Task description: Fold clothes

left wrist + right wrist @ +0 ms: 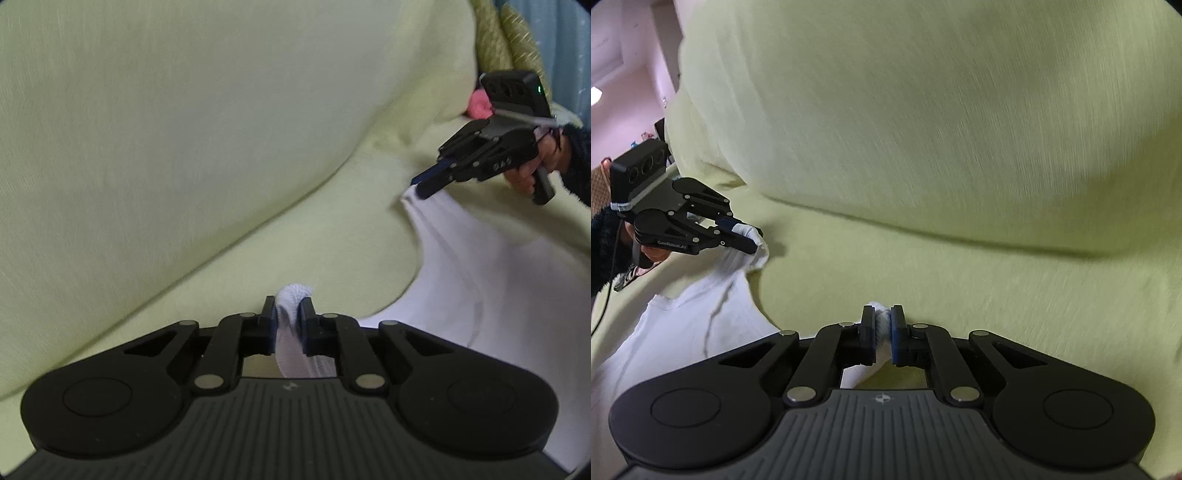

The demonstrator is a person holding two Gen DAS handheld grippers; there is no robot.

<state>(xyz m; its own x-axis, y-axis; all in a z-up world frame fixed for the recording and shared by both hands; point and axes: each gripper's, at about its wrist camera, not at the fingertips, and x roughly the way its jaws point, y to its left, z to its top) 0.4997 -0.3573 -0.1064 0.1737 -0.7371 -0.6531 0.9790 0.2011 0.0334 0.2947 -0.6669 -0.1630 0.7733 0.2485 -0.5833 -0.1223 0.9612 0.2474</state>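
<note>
A white garment [491, 266] lies spread on a pale green sofa seat [295, 236]. My left gripper [289, 308] is shut on one bunched corner of it, with white ribbed cloth squeezed between the pads. In the right wrist view my right gripper [882, 317] pinches another corner of the white garment [683, 325] the same way. Each gripper shows in the other's view: the right gripper [419, 186] at the far edge of the cloth, the left gripper [753, 240] gripping a white corner. A person's hand [528, 173] in a dark sleeve holds the right gripper.
The sofa's green back cushion [942, 122] rises just behind both grippers. Patterned olive cushions [509, 40] and something pink [480, 105] sit at the sofa's far right end. A pink wall [624, 55] shows past the left end.
</note>
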